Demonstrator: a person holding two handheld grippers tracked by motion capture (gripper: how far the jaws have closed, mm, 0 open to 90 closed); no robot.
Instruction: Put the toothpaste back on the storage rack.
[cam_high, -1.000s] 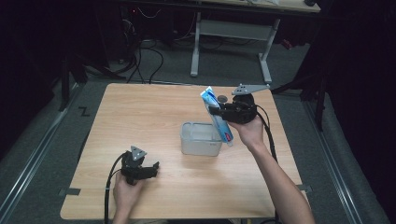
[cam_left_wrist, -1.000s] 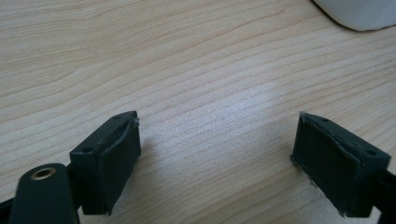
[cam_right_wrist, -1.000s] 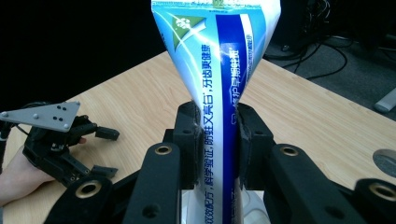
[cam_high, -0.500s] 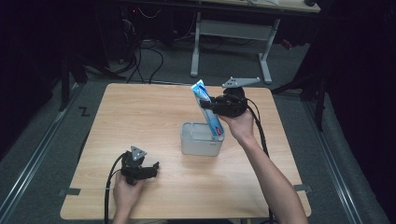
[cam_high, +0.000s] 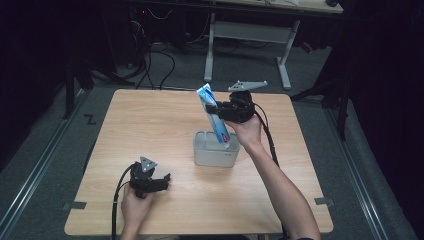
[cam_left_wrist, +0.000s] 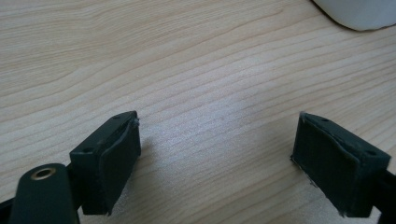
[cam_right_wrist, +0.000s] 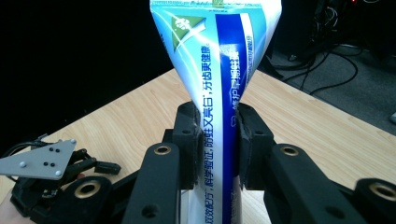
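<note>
Blue-and-white toothpaste tube (cam_right_wrist: 219, 84) sits clamped between your right gripper (cam_high: 223, 111) pads, tilted, its lower end inside the white container (cam_high: 215, 156) below; your left gripper (cam_left_wrist: 217, 161) rests spread, empty, on the wooden table (cam_high: 150, 130).

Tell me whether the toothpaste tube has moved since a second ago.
Yes. The toothpaste tube shifted left and stood up more steeply over the white bin.
</note>
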